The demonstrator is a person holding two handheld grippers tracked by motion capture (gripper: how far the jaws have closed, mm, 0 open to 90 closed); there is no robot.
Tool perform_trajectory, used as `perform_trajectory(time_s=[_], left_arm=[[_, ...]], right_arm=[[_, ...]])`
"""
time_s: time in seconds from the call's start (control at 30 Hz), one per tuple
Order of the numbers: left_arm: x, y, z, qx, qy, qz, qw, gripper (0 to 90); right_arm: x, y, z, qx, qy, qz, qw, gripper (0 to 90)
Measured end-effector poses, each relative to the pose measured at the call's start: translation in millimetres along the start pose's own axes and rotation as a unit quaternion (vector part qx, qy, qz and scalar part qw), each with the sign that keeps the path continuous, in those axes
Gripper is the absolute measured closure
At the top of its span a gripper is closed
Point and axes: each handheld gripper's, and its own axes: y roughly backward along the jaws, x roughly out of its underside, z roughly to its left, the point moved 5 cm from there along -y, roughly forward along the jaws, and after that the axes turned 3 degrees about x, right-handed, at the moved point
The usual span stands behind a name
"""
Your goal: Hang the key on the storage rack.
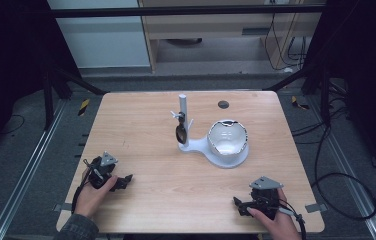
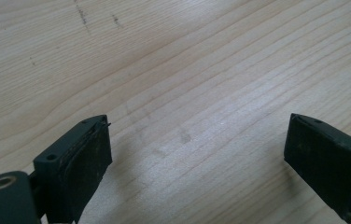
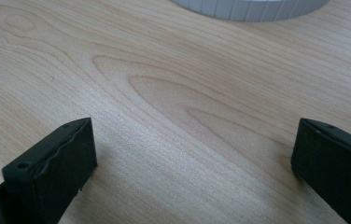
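A white stand (image 1: pixel 183 112) rises from the middle of the wooden table (image 1: pixel 136 135). A dark spoon (image 1: pixel 180 132) hangs from a hook on its post. The stand's round base carries a white bowl (image 1: pixel 227 138) with dark marks on its rim. My left gripper (image 1: pixel 124 181) rests at the near left in a hand; in the left gripper view (image 2: pixel 197 144) its jaws stand wide apart over bare wood. My right gripper (image 1: pixel 239 206) sits at the near right, also hand-held. It is open (image 3: pixel 194 149) and empty, and the stand's white base edge (image 3: pixel 253 8) lies beyond it.
A small dark round disc (image 1: pixel 223 104) sits near the table's far edge. Black frame bars and cables (image 1: pixel 336 150) surround the table on the floor. Bare wood stretches between both grippers and the stand.
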Motion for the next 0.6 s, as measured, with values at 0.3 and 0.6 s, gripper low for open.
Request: perform_trajectory(time_s=[0.3,0.6], left_arm=[[2.6,-3.5,2.5,0.006,0.015,-0.005,0.9999,6.6],[3.7,-6.2,1.5,0.005,0.022,-0.023,0.9995,3.3]], right_arm=[[0.0,0.0,0.0,0.0,0.0,0.0,1.0,0.4],[0.0,0.0,0.0,0.0,0.0,0.0,1.0,0.4]])
